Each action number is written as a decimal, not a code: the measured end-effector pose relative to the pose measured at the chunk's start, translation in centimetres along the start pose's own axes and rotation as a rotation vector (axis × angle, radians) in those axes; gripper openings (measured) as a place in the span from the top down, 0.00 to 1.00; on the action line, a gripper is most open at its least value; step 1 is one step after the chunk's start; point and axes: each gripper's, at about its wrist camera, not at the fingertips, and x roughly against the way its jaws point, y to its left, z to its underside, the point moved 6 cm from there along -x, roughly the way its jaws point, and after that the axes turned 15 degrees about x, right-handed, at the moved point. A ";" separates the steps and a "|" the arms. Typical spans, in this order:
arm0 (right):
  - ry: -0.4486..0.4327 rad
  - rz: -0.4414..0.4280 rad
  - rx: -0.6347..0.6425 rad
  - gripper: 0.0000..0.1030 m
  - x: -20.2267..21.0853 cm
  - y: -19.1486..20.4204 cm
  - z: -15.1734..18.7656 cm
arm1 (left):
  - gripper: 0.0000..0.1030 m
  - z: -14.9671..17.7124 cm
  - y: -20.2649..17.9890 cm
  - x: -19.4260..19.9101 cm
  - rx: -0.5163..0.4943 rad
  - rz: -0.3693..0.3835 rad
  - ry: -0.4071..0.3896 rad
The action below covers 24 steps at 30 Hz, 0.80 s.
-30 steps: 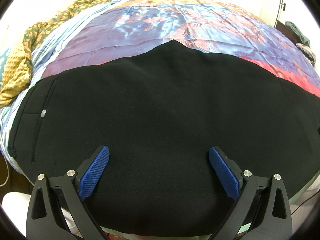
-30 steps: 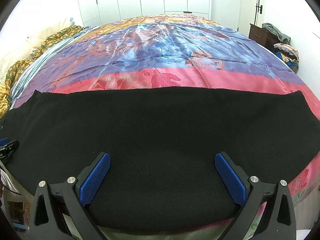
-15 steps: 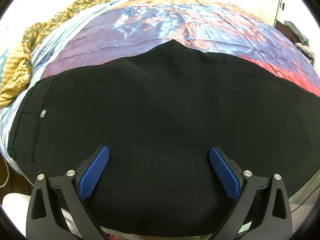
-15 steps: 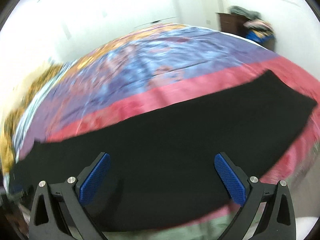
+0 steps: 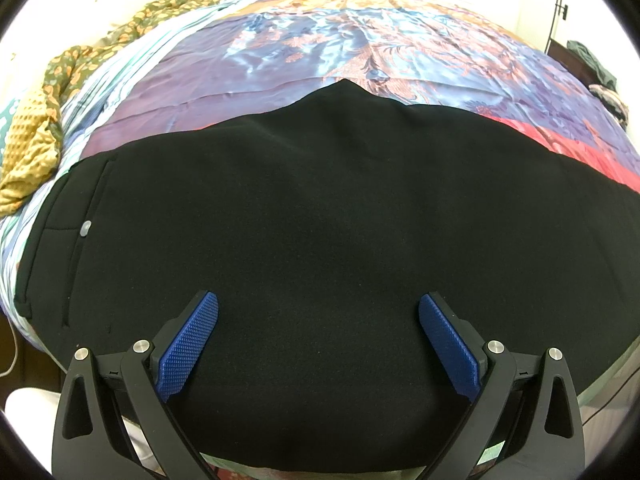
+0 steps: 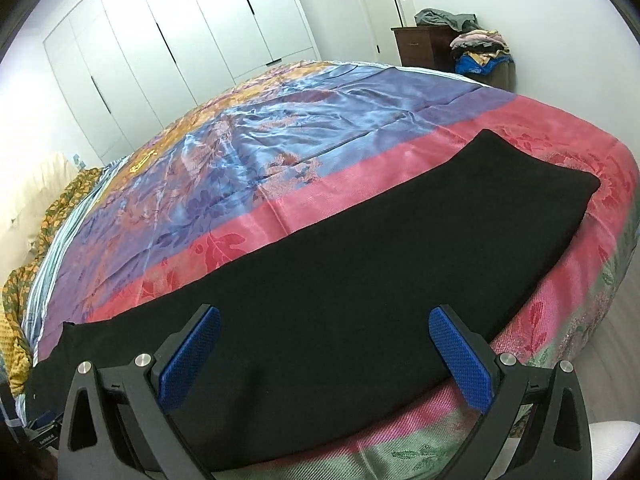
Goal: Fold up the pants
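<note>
On the bed (image 6: 400, 92), one pair of black pants (image 5: 320, 220) lay flat along the near edge of the satin cover. Two tools were present: the left tool (image 5: 318, 338) and the right tool (image 6: 324, 354) each hung above the fabric, released, with both blue pads spread wide and grasping nothing.

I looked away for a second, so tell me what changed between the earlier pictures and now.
The right gripper swung toward the right, so its view now runs along the pants to their far end near the bed corner. Nothing was grabbed or released. The left gripper stayed open above the pants, which lie flat as before.
</note>
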 end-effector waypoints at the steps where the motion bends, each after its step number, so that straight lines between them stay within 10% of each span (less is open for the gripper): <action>1: -0.001 -0.002 0.000 0.00 0.0 0.0 0.0 | 0.02 0.0 0.0 0.0 -0.001 0.000 0.000; 16: -0.053 -0.059 -0.098 0.00 2.4 -2.7 -3.2 | 0.02 0.1 -0.1 0.0 -0.003 -0.001 0.001; 24: -0.113 -0.043 -0.140 0.00 4.8 -12.1 -10.3 | 0.02 0.1 0.0 0.0 -0.009 0.007 0.000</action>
